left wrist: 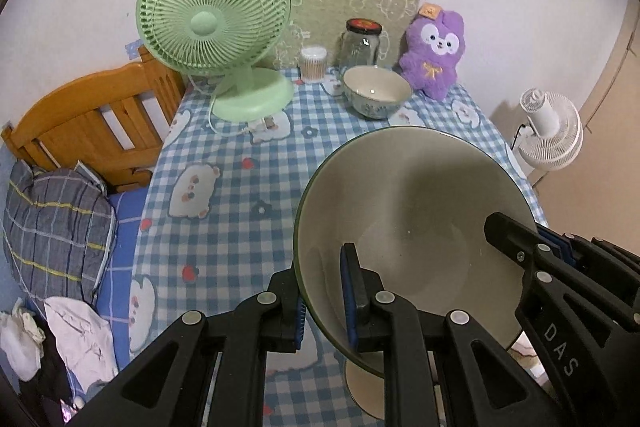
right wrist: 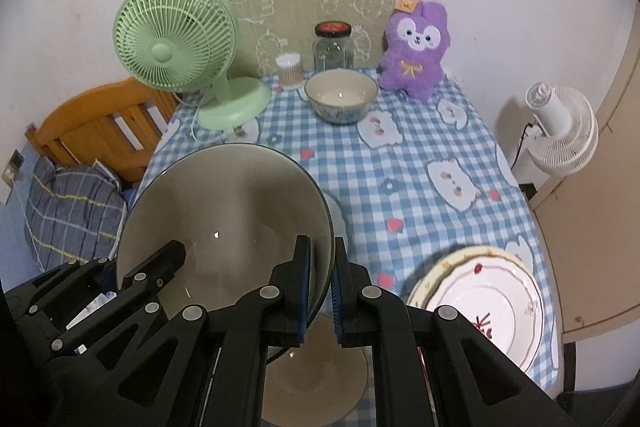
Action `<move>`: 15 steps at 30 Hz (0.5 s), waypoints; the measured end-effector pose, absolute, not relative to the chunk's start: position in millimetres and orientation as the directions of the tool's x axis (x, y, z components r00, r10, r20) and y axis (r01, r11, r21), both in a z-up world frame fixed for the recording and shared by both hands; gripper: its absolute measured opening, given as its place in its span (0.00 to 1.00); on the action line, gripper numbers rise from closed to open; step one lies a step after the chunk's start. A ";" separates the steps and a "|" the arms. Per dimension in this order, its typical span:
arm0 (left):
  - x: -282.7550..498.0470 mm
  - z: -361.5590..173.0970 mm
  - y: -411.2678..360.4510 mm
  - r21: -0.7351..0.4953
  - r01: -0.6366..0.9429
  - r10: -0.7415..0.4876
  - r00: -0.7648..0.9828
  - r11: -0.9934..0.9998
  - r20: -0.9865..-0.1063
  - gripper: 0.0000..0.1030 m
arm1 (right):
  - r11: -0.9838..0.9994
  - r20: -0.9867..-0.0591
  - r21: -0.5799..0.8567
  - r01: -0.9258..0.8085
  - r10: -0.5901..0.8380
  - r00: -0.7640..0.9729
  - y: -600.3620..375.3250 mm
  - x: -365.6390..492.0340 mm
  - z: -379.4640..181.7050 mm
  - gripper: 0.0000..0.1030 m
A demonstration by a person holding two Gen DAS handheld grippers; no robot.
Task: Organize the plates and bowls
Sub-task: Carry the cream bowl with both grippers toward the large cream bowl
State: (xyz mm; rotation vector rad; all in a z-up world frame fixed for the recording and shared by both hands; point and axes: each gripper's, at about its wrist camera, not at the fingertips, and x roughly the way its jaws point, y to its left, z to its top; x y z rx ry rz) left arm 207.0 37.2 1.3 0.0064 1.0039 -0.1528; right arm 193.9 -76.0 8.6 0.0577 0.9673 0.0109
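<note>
A large beige bowl [left wrist: 400, 219] [right wrist: 224, 211] hangs above the blue checked tablecloth [left wrist: 240, 195] [right wrist: 400, 163], held by its rim from both sides. My left gripper [left wrist: 326, 315] [right wrist: 120, 271] is shut on the left rim. My right gripper [right wrist: 320, 299] [left wrist: 532, 243] is shut on the right rim. Below the rim, the bowl's pale outside and foot [right wrist: 316, 379] show. A smaller bowl with a blue pattern [left wrist: 376, 91] [right wrist: 340, 95] stands at the back of the table. Stacked flowered plates [right wrist: 480, 299] lie at the front right.
At the back stand a green desk fan [left wrist: 212, 23] [right wrist: 172, 39], a swab tub [left wrist: 313, 63], a glass jar [left wrist: 360, 43] and a purple plush toy [left wrist: 434, 55]. A wooden bed end [left wrist: 92, 123] and pillow lie left. A white fan [right wrist: 556, 131] stands right.
</note>
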 end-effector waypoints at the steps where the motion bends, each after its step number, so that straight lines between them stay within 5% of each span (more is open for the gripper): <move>1: 204.6 -0.8 36.1 -0.067 0.126 -0.123 0.519 0.990 -0.846 0.13 | 0.998 -0.827 0.055 0.014 0.038 0.561 -77.6 191.9 6.6 0.12; 15: 172.1 -36.1 22.0 -0.090 0.086 -0.119 0.433 0.992 -0.894 0.13 | 0.999 -0.883 0.047 -0.015 0.049 0.468 -92.7 166.0 -31.3 0.12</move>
